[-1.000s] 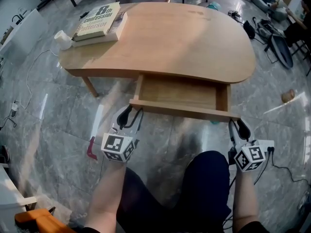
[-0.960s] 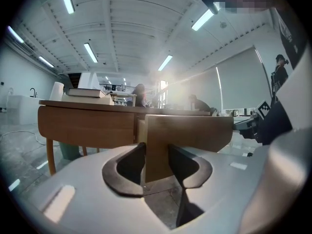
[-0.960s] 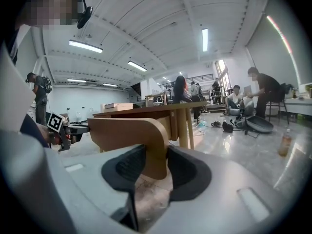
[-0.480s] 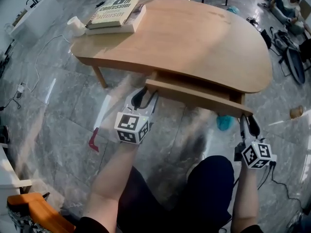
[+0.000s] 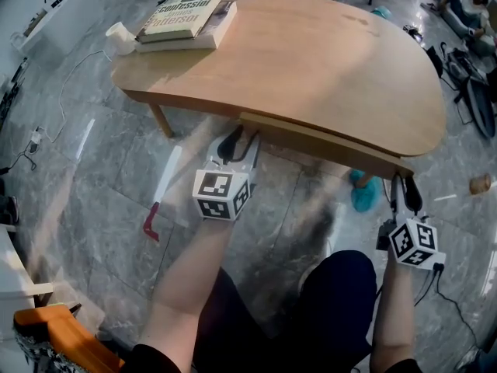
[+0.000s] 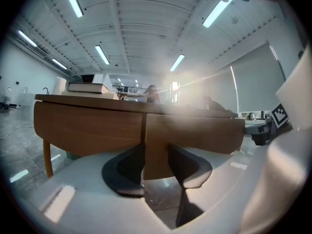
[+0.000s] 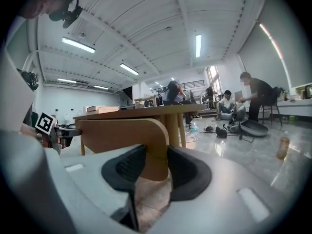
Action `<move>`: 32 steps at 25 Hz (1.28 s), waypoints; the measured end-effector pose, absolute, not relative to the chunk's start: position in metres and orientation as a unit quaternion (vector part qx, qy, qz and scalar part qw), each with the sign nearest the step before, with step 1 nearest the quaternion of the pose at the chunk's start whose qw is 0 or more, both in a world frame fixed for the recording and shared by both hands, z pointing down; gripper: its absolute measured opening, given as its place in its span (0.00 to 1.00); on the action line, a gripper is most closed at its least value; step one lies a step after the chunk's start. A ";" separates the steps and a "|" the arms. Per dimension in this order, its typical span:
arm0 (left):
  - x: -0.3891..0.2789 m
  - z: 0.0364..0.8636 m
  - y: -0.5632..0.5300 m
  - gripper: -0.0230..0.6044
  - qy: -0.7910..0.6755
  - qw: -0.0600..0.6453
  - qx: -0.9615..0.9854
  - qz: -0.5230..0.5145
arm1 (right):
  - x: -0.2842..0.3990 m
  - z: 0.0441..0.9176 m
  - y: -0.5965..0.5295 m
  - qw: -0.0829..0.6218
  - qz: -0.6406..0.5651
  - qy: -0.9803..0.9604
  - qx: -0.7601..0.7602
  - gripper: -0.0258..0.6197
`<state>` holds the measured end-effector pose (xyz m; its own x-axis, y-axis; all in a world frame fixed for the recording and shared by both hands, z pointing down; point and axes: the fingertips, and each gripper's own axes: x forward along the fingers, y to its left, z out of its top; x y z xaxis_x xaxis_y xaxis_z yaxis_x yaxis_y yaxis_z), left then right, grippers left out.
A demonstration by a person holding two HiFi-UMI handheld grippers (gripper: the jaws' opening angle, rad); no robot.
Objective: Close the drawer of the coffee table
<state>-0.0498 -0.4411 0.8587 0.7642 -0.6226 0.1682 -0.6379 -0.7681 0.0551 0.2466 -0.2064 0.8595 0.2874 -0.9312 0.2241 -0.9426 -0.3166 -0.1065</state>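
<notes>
The drawer sits under the near edge of the bench. Only its front strip shows; its inside is hidden, and you cannot tell whether it is fully shut. Contact between the jaws and the drawer front is hard to make out.

Count: one drawer, two stacked books at the bench's far left corner, two grippers.

Your left gripper and right gripper point roughly level at the bench's near edge, with your forearms outstretched. Both sets of jaws stand apart and clamp nothing.
</notes>
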 end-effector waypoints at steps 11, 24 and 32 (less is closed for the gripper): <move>-0.037 0.863 -0.464 0.27 -0.379 0.071 0.921 0.051 | 0.265 0.859 -0.226 0.007 0.105 -0.525 0.845 0.25; -0.035 0.873 -0.480 0.27 -0.396 0.082 0.913 0.052 | 0.275 0.861 -0.242 0.010 0.103 -0.499 0.860 0.25; -0.036 0.874 -0.479 0.27 -0.388 0.073 0.917 0.059 | 0.275 0.862 -0.245 0.014 0.101 -0.500 0.860 0.25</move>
